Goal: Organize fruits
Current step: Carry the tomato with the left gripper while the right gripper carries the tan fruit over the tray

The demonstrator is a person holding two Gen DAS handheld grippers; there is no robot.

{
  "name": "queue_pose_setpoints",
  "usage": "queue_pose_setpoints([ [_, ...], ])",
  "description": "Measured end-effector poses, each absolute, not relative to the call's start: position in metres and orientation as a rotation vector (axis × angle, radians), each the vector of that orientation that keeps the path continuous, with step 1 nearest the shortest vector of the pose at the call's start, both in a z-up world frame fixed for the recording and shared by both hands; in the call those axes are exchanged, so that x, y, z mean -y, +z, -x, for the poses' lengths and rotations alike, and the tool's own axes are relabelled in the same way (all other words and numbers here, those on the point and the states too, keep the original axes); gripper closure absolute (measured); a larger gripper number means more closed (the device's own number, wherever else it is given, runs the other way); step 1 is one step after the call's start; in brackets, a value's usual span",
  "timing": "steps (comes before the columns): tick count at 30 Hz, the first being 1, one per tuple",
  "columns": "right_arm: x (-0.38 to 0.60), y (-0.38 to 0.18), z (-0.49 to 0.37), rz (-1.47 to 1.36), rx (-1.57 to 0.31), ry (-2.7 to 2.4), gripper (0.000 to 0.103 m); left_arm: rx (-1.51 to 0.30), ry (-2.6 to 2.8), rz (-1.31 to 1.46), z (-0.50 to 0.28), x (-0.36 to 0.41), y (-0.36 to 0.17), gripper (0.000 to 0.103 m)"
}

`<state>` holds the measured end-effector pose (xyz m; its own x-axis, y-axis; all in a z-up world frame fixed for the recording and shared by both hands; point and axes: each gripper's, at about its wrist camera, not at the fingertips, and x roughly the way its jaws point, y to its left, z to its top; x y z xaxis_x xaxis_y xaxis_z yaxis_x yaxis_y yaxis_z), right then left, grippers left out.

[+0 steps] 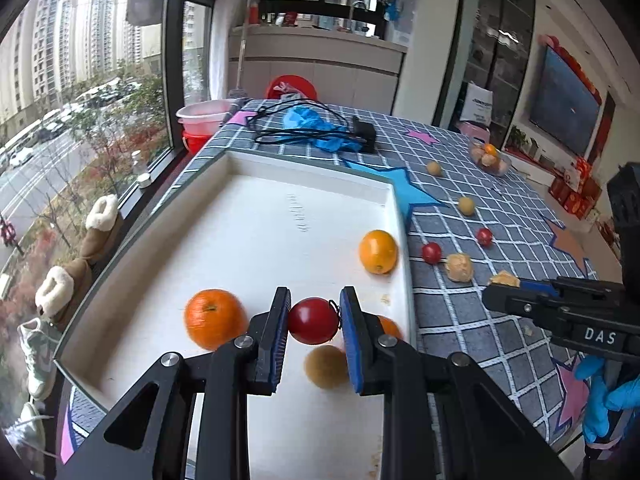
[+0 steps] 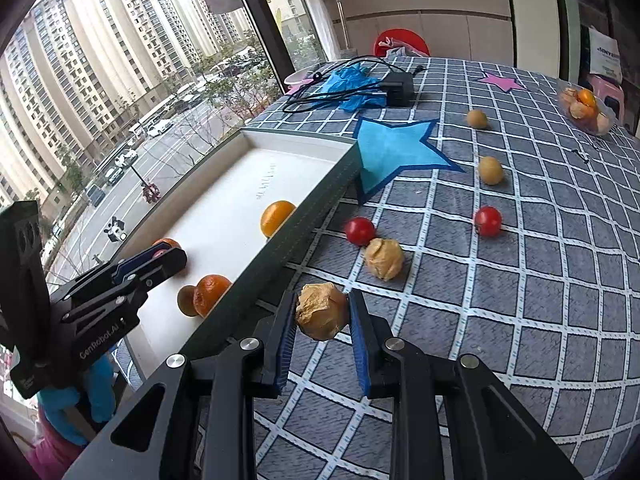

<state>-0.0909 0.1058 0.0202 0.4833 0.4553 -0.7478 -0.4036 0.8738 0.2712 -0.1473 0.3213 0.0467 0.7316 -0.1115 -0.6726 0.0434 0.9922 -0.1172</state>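
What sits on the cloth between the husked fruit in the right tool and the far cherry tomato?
In the right wrist view, another husked fruit lies between the husked fruit held in the right tool and the far cherry tomato.

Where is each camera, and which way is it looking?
Left wrist view: sits on the left gripper, looking down into the white tray; its fingers pinch a red tomato; a blue glove shows.
Right wrist view: sits on the right gripper, looking down at the checked tablecloth; its fingers pinch a papery husked fruit.
Both views share the tray, its oranges, the blue star, and each other's gripper.
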Motion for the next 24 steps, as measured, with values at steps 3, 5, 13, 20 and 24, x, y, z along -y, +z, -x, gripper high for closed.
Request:
queue_pose_setpoints([
  [3, -0.114, 0.021, 0.087, -0.058, -0.929, 0.538, 0.076, -0.744, -0.068, 0.107, 0.146, -0.33, 0.046, 0.075],
  [5, -0.121, 0.023, 0.085, -0.062, -0.929, 0.551, 0.076, -0.744, -0.059, 0.112, 0.145, -0.333, 0.046, 0.075],
  [13, -0.161, 0.026, 0.081, -0.045, -0.924, 0.639, 0.076, -0.749, -0.009, 0.118, 0.142, -0.345, 0.043, 0.075],
  [20, -0.199, 0.027, 0.072, 0.006, -0.921, 0.7, 0.076, -0.731, 0.049, 0.099, 0.143, -0.351, 0.044, 0.075],
  [24, -0.214, 0.019, 0.072, 0.041, -0.939, 0.71, 0.076, -0.726, 0.06, 0.12, 0.142, -0.358, 0.042, 0.075],
])
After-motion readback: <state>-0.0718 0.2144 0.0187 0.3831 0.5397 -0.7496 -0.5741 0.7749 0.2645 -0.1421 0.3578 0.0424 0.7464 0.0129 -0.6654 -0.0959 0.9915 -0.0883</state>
